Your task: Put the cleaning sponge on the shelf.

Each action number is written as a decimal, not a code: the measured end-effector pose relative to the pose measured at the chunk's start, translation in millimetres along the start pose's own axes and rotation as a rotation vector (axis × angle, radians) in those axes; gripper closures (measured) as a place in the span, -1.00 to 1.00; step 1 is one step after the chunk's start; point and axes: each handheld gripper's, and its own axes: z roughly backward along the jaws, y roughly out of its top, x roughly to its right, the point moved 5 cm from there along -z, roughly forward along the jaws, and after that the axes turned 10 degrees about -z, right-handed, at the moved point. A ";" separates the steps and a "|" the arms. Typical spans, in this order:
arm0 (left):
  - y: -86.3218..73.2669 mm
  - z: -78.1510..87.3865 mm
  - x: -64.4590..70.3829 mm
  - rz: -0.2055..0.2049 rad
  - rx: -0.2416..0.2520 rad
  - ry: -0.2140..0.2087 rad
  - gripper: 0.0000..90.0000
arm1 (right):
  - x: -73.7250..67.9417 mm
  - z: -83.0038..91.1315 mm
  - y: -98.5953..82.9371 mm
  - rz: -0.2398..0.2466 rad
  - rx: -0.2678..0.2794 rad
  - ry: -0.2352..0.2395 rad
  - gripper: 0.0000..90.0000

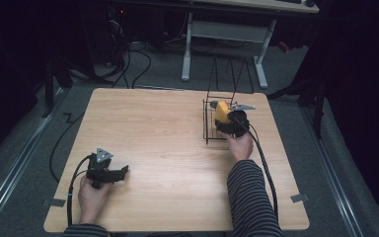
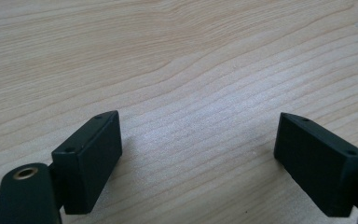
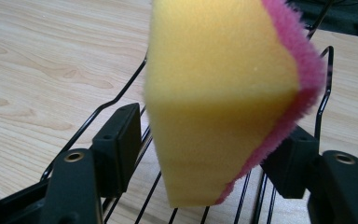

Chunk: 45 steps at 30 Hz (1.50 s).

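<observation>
A yellow sponge with a pink scouring side hangs over a black wire rack at the table's right. My right gripper is shut on it. In the right gripper view the sponge stands on end between the two jaws of the right gripper, pink face against the right jaw, with the rack wires beneath. My left gripper rests low near the table's front left corner. It is open, and in the left gripper view the left gripper has only bare wood between its jaws.
The wooden table is bare between the two grippers. A tall wire frame rises at the rack's far side. Beyond the far edge stand a white desk leg and cables on the floor.
</observation>
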 end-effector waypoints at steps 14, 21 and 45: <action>0.0 0.0 0.0 0.000 0.000 0.000 -0.65 | 0.8 29.2 0.8 0.032 0.012 0.022 -0.49; 0.0 0.0 0.0 0.000 0.000 0.000 -0.65 | 6.2 46.1 -5.3 0.029 0.034 0.012 -0.51; 0.1 -0.1 0.1 0.002 0.002 0.000 -0.65 | 14.5 115.6 -12.4 0.018 0.164 0.079 -0.32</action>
